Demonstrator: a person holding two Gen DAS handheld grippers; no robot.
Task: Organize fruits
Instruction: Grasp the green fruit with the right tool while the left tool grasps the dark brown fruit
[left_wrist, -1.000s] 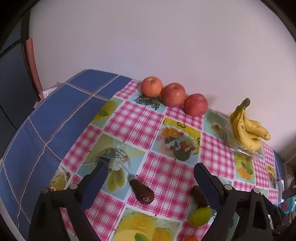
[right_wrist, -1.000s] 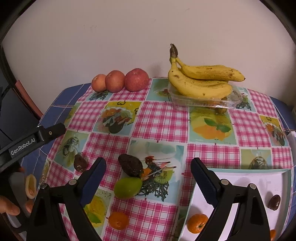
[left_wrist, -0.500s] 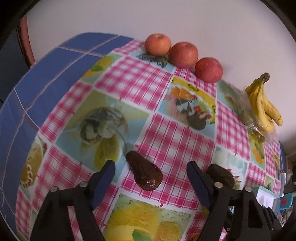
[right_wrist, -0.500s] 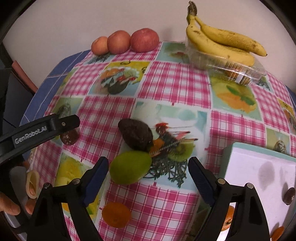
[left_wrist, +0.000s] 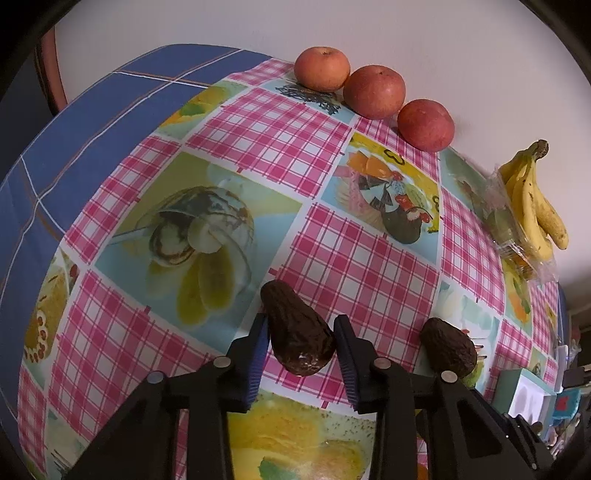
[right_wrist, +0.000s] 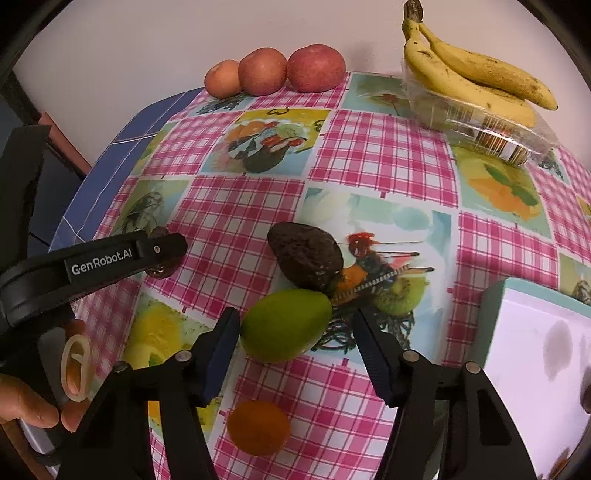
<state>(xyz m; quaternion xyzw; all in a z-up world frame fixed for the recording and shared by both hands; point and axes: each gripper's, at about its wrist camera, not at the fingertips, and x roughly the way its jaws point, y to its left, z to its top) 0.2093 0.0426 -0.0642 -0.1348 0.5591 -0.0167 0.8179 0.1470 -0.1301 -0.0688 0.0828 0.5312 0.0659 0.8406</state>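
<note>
Where avocado (left_wrist: 297, 338) lies, left gripper (left_wrist: 300, 325) astride.

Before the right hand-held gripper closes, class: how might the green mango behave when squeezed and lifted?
The green mango looks smooth and rounded, so it may slip or roll between the open right hand-held gripper pads. It probably feels firm and fairly heavy.

Pink-checked tablecloth (right_wrist: 384, 155) – red apples (left_wrist: 373, 92), yellow bananas (right_wrist: 476, 77), dark-brown avocado (left_wrist: 295, 341), green mango (right_wrist: 286, 325).
</note>
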